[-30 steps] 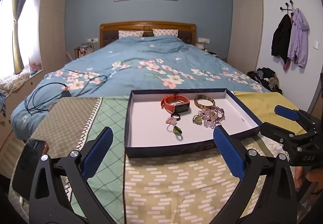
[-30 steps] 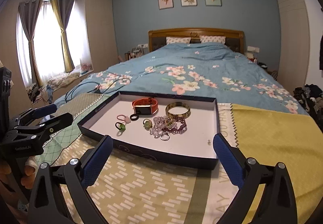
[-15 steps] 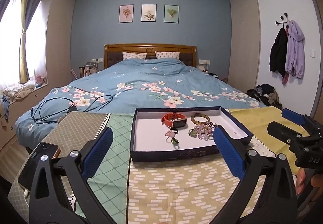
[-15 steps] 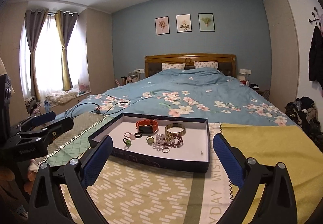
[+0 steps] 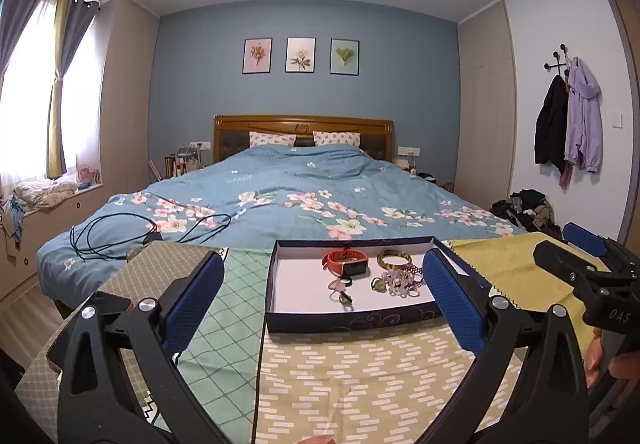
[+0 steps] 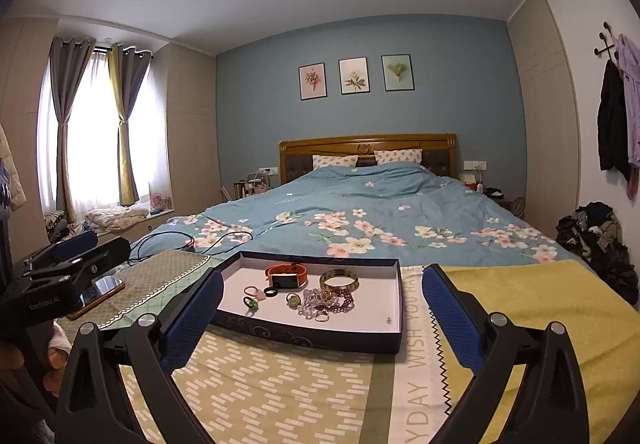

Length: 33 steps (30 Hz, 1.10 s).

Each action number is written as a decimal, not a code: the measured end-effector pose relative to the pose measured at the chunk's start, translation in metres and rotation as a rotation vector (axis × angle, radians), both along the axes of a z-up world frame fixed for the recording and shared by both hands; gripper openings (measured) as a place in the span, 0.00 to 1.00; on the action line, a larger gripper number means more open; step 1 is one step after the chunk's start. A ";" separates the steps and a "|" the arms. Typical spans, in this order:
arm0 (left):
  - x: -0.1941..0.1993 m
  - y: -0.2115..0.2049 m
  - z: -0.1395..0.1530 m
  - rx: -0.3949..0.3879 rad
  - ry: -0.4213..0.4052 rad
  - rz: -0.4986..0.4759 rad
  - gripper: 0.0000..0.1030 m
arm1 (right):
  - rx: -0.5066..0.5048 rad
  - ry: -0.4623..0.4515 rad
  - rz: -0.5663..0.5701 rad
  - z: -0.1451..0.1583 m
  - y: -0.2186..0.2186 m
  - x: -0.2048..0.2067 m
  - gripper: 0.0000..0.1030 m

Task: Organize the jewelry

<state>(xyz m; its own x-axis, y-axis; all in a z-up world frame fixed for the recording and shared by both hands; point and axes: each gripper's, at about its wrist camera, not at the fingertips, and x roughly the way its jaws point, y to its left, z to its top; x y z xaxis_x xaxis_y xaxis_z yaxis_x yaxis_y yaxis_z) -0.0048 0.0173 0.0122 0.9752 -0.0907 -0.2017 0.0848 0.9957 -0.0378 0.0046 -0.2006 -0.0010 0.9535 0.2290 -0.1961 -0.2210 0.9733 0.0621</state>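
while you held both grippers spread wide and gripping nothing, left gripper [image 5: 323, 298] and right gripper [image 6: 322, 314] hung short of the tray [image 6: 394, 342]. orange watch [image 6: 286, 275], gold bangle [image 6: 339, 279] and bead bracelets [image 6: 329, 300] lay inside it, at 12 o'clock.

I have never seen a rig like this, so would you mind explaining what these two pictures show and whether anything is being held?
A person holds two handheld grippers, each with a fisheye camera looking along its blue-padded fingers. One picture comes from the left gripper, the other from the right gripper; each also glimpses the other at its edge. Both are open and hold nothing. Ahead, on patterned cloths, sits a shallow dark-blue tray with an orange-strapped watch, a gold bangle, a purple bead bracelet and small rings.
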 end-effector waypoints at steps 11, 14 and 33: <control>-0.016 0.001 0.007 -0.003 -0.041 0.015 0.95 | 0.021 -0.011 -0.024 0.003 -0.002 -0.008 0.93; -0.023 0.001 0.008 -0.007 -0.049 0.018 0.95 | 0.019 -0.023 -0.024 0.004 -0.001 -0.010 0.93; -0.027 0.001 0.014 -0.019 -0.054 0.013 0.95 | 0.013 -0.059 -0.043 0.011 0.001 -0.016 0.93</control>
<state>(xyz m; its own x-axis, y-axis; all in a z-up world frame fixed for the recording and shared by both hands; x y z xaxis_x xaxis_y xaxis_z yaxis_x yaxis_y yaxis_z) -0.0318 0.0182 0.0258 0.9857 -0.0812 -0.1475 0.0742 0.9959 -0.0523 -0.0116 -0.1999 0.0101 0.9722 0.1900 -0.1366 -0.1829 0.9811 0.0630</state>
